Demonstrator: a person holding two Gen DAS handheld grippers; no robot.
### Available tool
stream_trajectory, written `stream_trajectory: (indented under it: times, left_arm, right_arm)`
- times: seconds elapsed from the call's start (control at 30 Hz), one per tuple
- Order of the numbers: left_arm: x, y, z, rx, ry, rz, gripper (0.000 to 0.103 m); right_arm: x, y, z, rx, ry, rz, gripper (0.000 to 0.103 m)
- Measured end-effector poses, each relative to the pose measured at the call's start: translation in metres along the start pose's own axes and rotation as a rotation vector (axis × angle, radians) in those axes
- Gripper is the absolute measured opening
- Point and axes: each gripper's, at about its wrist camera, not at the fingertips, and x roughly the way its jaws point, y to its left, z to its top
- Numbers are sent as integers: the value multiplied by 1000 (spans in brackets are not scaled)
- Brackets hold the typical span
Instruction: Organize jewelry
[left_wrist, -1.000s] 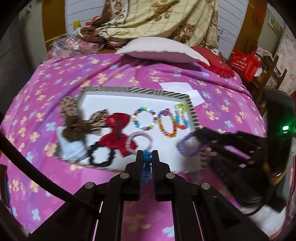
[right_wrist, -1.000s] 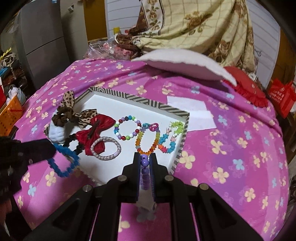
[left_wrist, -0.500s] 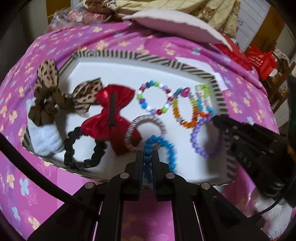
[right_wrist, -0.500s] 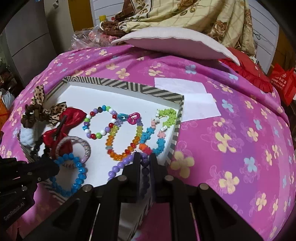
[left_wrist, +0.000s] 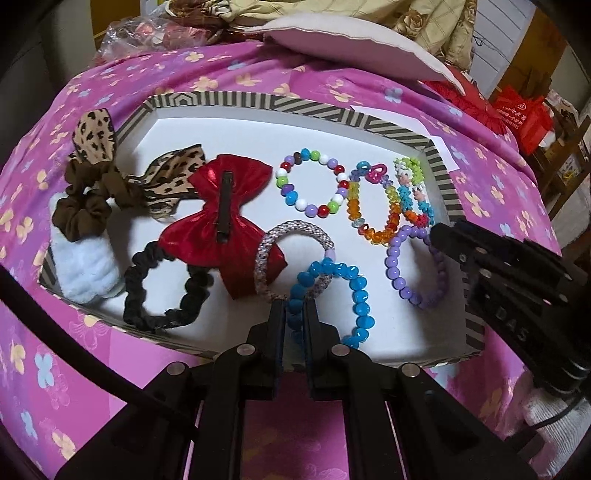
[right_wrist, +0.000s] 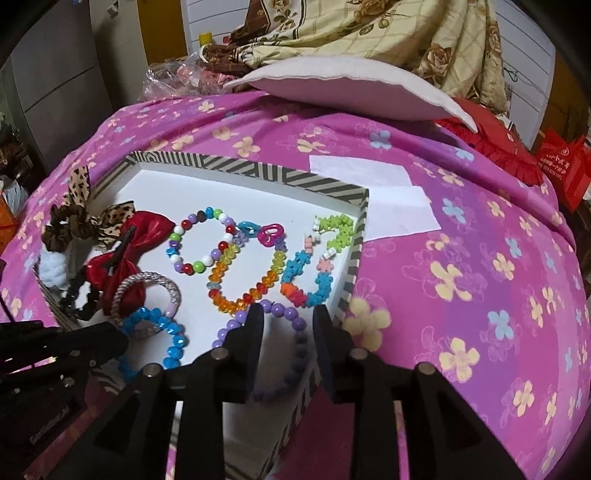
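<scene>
A white tray with a striped rim (left_wrist: 325, 110) (right_wrist: 258, 171) lies on the pink flowered bedspread. My left gripper (left_wrist: 294, 308) is shut on the blue bead bracelet (left_wrist: 354, 295), which rests on the tray floor over a grey woven band (left_wrist: 295, 229). My right gripper (right_wrist: 288, 314) is open, its fingers either side of the purple bead bracelet (right_wrist: 291, 317) that lies in the tray's front right corner; it also shows in the left wrist view (left_wrist: 397, 266). The right gripper's body (left_wrist: 517, 291) shows in the left wrist view.
The tray also holds a multicolour bead bracelet (left_wrist: 314, 184), an orange bracelet (left_wrist: 373, 221), a red bow (left_wrist: 221, 214), a black scrunchie (left_wrist: 162, 291), a leopard scrunchie (left_wrist: 92, 177) and a white fluffy piece (left_wrist: 85, 269). A pillow (right_wrist: 351, 88) lies behind. White papers (right_wrist: 388, 199) lie right of the tray.
Both grippers have come down over the tray with their bracelets. The right gripper has opened and let go of the purple bracelet, which now lies in the tray.
</scene>
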Motion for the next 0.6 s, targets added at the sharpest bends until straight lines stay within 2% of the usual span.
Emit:
stream_trajectory:
  times: [0.2,0.33,0.6]
  left_arm:
    - [-13,3,-5,10,-23,27,31]
    - [-24,5,-9,15,-47,48,31]
    - [-47,13,-16,20,-107,99,31]
  right_arm:
    - [-16,1,-9,35,-22,25,31]
    - [-29,6,-16,61,-42,37,43]
    - [-55,25,-28,88,-74,19,56]
